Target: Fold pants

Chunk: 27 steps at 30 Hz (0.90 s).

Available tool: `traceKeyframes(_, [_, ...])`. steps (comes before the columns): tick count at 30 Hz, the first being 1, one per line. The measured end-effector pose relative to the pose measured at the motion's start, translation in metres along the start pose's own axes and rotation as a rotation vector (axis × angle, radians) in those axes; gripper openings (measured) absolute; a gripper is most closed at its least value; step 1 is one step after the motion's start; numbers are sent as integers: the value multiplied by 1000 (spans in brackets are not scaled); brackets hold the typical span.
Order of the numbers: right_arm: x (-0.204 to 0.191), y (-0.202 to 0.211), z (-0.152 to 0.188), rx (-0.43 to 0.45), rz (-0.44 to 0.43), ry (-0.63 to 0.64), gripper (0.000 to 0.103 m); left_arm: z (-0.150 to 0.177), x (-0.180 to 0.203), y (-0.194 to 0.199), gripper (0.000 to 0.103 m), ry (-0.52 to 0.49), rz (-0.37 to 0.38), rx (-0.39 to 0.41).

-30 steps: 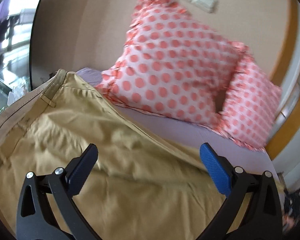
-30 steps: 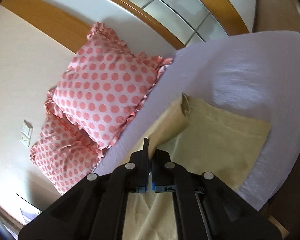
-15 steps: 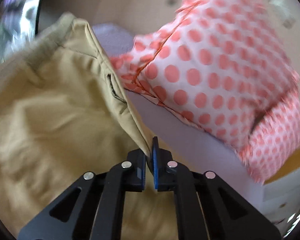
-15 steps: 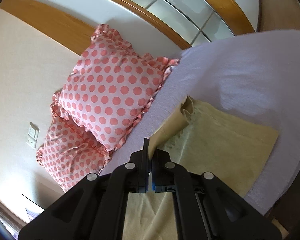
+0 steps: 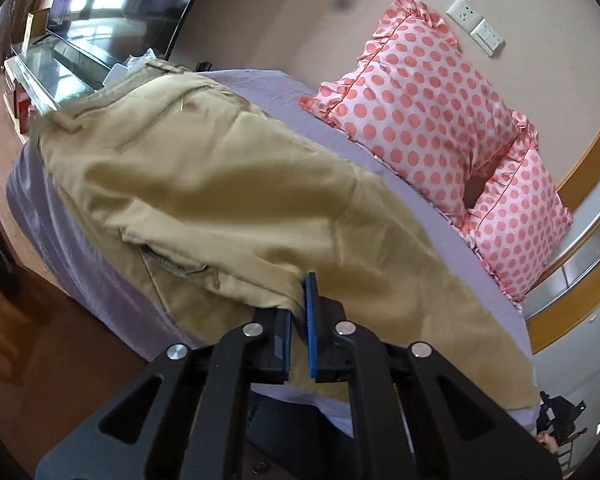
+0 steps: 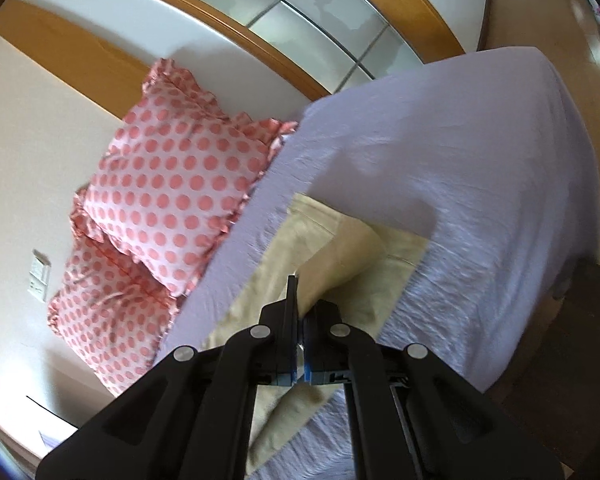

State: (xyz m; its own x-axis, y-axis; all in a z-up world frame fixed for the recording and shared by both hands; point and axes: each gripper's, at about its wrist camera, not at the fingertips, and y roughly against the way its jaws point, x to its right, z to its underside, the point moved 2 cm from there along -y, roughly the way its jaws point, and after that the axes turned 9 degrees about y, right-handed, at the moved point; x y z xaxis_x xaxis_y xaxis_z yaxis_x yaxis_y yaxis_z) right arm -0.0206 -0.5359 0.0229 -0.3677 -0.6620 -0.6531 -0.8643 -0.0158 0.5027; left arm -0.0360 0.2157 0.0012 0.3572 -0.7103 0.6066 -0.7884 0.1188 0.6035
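Observation:
Tan pants (image 5: 228, 184) lie on a lilac bed sheet (image 5: 340, 152), waistband toward the far left. My left gripper (image 5: 298, 312) is shut on a lifted fold of the pants fabric near the bed's front edge. In the right wrist view the pants' leg end (image 6: 340, 256) lies on the sheet (image 6: 460, 184). My right gripper (image 6: 300, 312) is shut on a raised edge of that leg, which curls up from the flat part.
Two pink polka-dot pillows (image 5: 420, 92) (image 6: 172, 192) lean on the wall at the head of the bed. A wooden-framed partition (image 6: 260, 28) stands behind. Wood floor (image 5: 40, 340) lies beside the bed, and a glass cabinet (image 5: 48, 68) stands far left.
My left gripper closed on the pants fabric and has pulled it up and back toward the bed's front edge. My right gripper stayed shut and carried the leg edge further over the flat part.

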Motion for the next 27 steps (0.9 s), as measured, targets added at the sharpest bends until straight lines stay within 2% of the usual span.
traceKeyframes(2, [2,4,1,-7,39,11,6,4,-2,-2,9,4,-1,2])
traceKeyframes(4, [6,11,1,3,82,1,37,5,-2,-2,11,0,5,5])
traceKeyframes(5, [9,17,0,29,106,-1,67,7,-3,-1,13,-1,9,9])
traceKeyframes(6, [10,21,0,54,123,3,71,9,-4,1,18,-6,10,20])
traceKeyframes(8, [13,25,-1,82,167,28,69,13,-9,6,26,-9,10,35])
traceKeyframes(9, [15,24,0,78,177,32,65,16,-12,9,29,-3,15,43])
traceKeyframes(11, [22,14,5,43,165,12,60,20,-19,14,32,11,25,53])
traceKeyframes(14, [15,9,12,70,173,68,57,23,-31,26,34,45,37,88])
traceKeyframes(15, [14,7,14,65,155,72,50,23,-37,32,35,62,40,114])
traceKeyframes(16, [11,2,17,53,120,72,47,22,-40,37,36,75,39,132])
traceKeyframes(19, [-1,-9,29,45,59,118,45,18,-52,51,39,113,27,199])
traceKeyframes(20, [-5,-13,33,47,47,142,38,17,-55,53,40,118,22,209])
traceKeyframes(21, [-8,-15,35,55,45,158,19,16,-55,54,40,118,16,209])
traceKeyframes(22, [-11,-17,36,66,66,185,8,15,-56,52,41,116,8,205])
traceKeyframes(25, [-23,-26,31,67,49,235,5,15,-60,49,42,121,8,193])
traceKeyframes(27, [-45,-26,25,78,7,276,4,16,-63,49,43,129,15,189])
